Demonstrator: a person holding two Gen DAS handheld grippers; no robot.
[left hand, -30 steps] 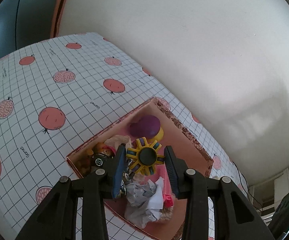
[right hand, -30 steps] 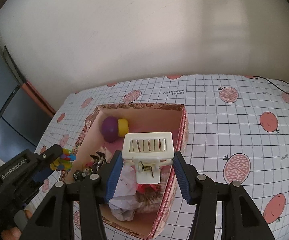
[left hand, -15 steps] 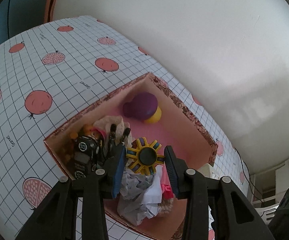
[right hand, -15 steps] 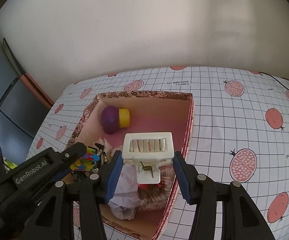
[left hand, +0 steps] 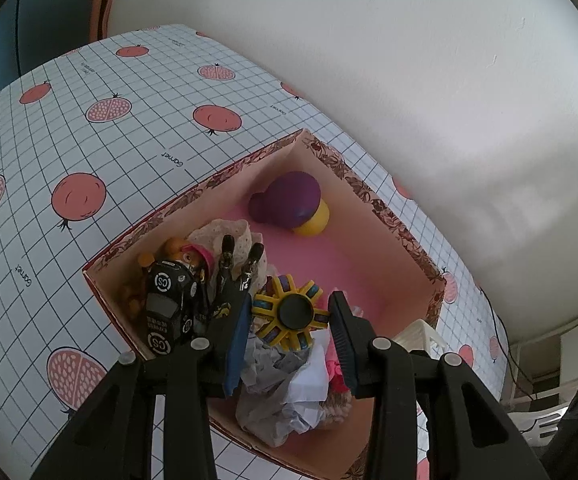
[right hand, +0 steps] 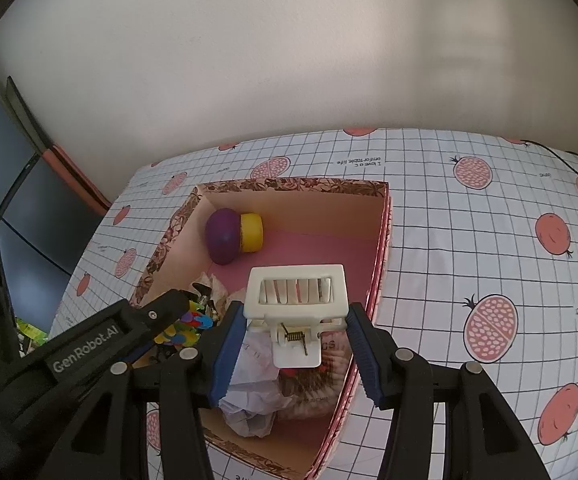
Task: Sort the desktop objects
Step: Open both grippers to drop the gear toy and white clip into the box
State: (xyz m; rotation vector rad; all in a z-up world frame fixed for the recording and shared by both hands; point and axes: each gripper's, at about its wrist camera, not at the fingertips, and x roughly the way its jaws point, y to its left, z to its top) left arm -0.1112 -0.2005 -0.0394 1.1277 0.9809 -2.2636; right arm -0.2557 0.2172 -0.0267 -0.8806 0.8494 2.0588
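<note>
Where paper (left hand: pixel 285 392) lies, box (left hand: pixel 393 220) floor unseen.

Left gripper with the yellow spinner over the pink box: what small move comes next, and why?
Probably open the left gripper and let the yellow-and-blue fidget spinner drop. It hangs inside the rim of the pink floral cardboard box, just above the crumpled white paper, so a release should land it in the box.

A tablecloth (right hand: pixel 469 240) with a grid and pomegranate print covers the table. Behind the tablecloth rises a plain white wall (right hand: pixel 289 60). Left of the tablecloth stands a dark panel (right hand: pixel 5 184). A black cable (right hand: pixel 561 158) trails over the tablecloth's far right corner.
</note>
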